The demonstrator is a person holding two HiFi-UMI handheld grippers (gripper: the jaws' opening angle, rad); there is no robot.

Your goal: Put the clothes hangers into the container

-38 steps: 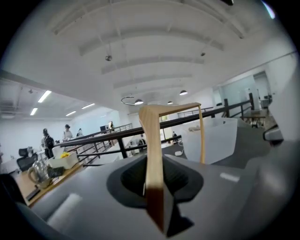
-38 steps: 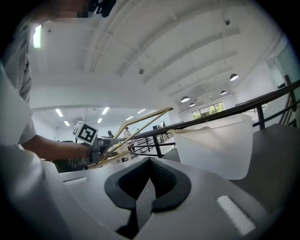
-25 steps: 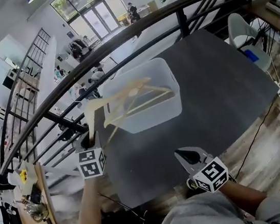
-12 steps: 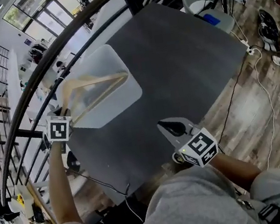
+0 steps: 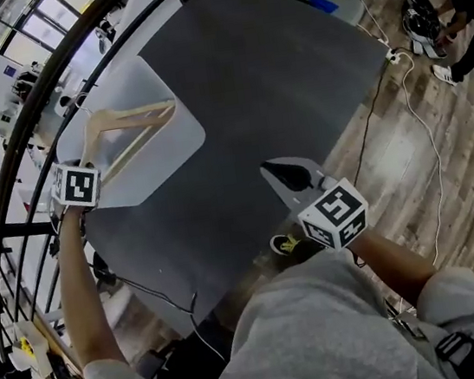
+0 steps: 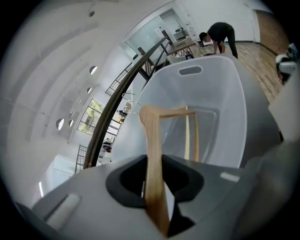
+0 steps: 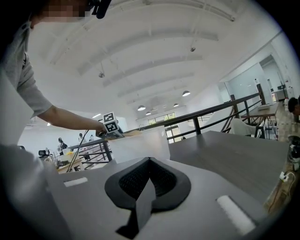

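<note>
Left tool (image 5: 86, 164) pinching wooden hanger (image 6: 151, 154) over container (image 6: 225, 117), hook (image 6: 130, 99) barely visible, right tool (image 7: 150, 163) pressed together, empty.

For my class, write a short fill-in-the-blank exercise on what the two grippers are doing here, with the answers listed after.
1. The left gripper is shut on a ____ clothes hanger.
2. The hanger is held over the translucent container, which stands on a dark grey ____.
3. The right gripper has its jaws together and holds ____.
Missing words: wooden; table; nothing.
</note>
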